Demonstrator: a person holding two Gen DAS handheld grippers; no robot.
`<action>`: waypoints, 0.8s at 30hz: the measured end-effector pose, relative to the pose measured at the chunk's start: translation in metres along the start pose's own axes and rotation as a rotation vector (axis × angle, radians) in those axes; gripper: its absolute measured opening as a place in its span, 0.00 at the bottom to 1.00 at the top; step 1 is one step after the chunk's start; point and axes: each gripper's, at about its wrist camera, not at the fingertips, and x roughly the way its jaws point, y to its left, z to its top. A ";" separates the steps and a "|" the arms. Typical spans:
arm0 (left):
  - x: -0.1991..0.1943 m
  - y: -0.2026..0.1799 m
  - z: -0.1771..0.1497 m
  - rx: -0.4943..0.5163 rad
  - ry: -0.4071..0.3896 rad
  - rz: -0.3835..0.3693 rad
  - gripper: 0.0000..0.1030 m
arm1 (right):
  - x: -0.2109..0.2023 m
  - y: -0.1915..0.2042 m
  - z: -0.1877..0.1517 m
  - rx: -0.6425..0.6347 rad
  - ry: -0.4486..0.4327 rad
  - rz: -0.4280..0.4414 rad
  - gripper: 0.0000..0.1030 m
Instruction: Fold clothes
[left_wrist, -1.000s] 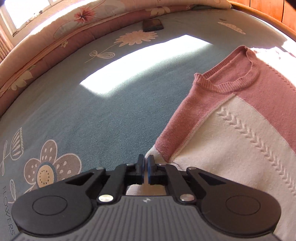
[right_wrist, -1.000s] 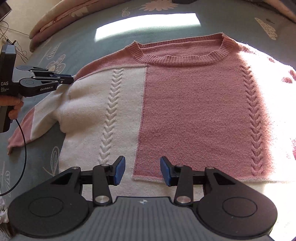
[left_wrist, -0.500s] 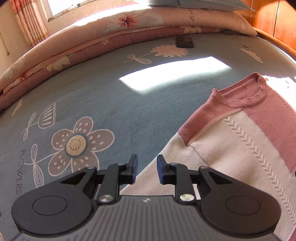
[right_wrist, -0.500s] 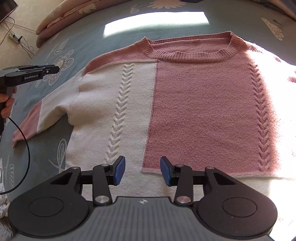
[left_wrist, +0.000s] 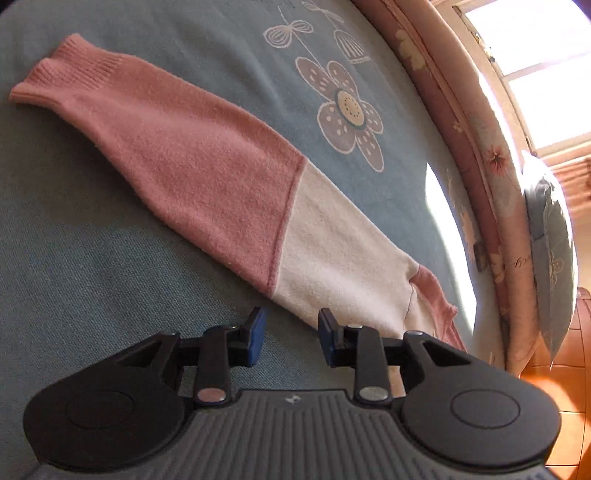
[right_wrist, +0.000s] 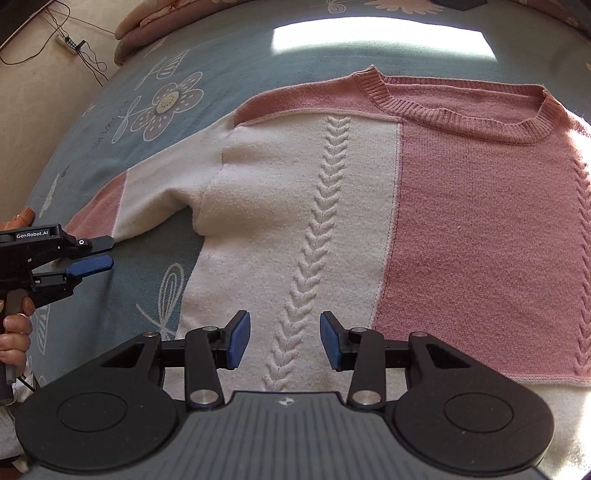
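Observation:
A pink and cream knit sweater (right_wrist: 369, 206) lies flat, front up, on the bed. Its left sleeve (left_wrist: 221, 177) stretches out slantwise over the bedspread, with the pink cuff at the far end. My left gripper (left_wrist: 290, 321) hovers just short of the sleeve's cream upper part, open, with only bedspread between its blue pads. From the right wrist view the left gripper (right_wrist: 96, 254) is turned on its side beside that sleeve. My right gripper (right_wrist: 284, 328) is open over the cream panel near the hem, astride the braided cable stitch, holding nothing.
The blue bedspread (right_wrist: 155, 258) has flower prints. A rolled floral quilt (left_wrist: 491, 206) and a pillow (left_wrist: 550, 258) line the bed's far edge under a window. A person's hand (right_wrist: 14, 328) holds the left gripper's handle. Bare floor with cables (right_wrist: 74, 48) is beyond the bed.
My left gripper was shut at the sweater's shoulder; it has opened, moved out along the sleeve and rolled onto its side. My right gripper has drifted a little left along the hem.

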 end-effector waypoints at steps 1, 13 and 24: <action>0.005 0.003 -0.001 -0.035 -0.003 -0.017 0.31 | 0.001 0.001 0.000 -0.005 0.005 -0.003 0.45; 0.011 0.014 0.020 -0.230 -0.197 -0.119 0.28 | 0.002 0.010 -0.002 -0.023 0.016 0.006 0.45; 0.018 0.009 0.030 -0.132 -0.138 -0.090 0.26 | 0.021 0.081 0.027 -0.434 -0.086 0.007 0.37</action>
